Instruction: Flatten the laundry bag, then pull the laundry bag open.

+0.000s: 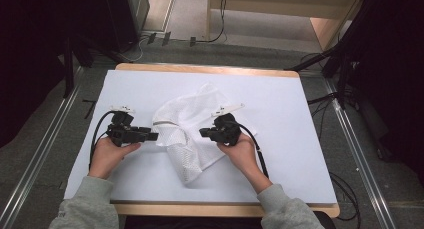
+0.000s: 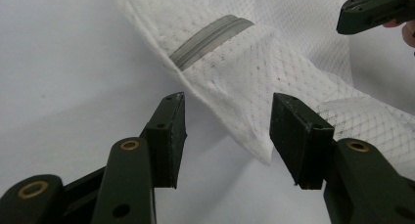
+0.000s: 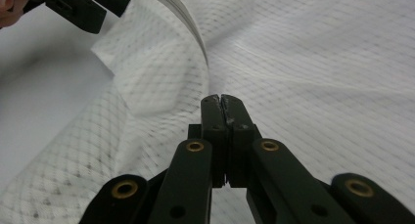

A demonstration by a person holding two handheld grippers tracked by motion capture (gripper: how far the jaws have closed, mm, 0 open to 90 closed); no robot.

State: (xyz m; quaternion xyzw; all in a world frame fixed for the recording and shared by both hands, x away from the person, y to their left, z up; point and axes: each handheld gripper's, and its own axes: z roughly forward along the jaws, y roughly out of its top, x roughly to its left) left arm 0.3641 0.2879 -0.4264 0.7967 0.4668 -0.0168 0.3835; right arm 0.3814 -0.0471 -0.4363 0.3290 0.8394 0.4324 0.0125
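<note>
1. I hold 2 two-jaw tools over a white-covered table [image 1: 280,154], 1 in each hand.
2. My left gripper [image 2: 227,136] stands with its jaws wide apart. Nothing is pressed between the pads; a folded edge of the white mesh bag [image 2: 254,72] hangs into the gap, nearer the pad [image 2: 298,136] on the right of that view, and I cannot tell whether it touches that pad.
3. From above, my left gripper [image 1: 150,136] points across the table at the bag's near-left edge [image 1: 167,134], its tips just beside the fabric.
4. A grey zipper strip [image 2: 210,38] runs along the bag ahead of the left jaws, slanting up and away from them.
5. My right gripper [image 3: 222,104] has its jaws pressed fully together. The mesh [image 3: 318,72] lies right under and ahead of the tips; I cannot tell whether any fabric is pinched between them.
6. From above, my right gripper [image 1: 204,133] points at the bag from the opposite side, over its right part.
7. The bag lies crumpled between the 2 tools, mid-table, 1 lobe trailing toward me.
8. Each tool shows in the other's view, across the bag at an upper corner.
</note>
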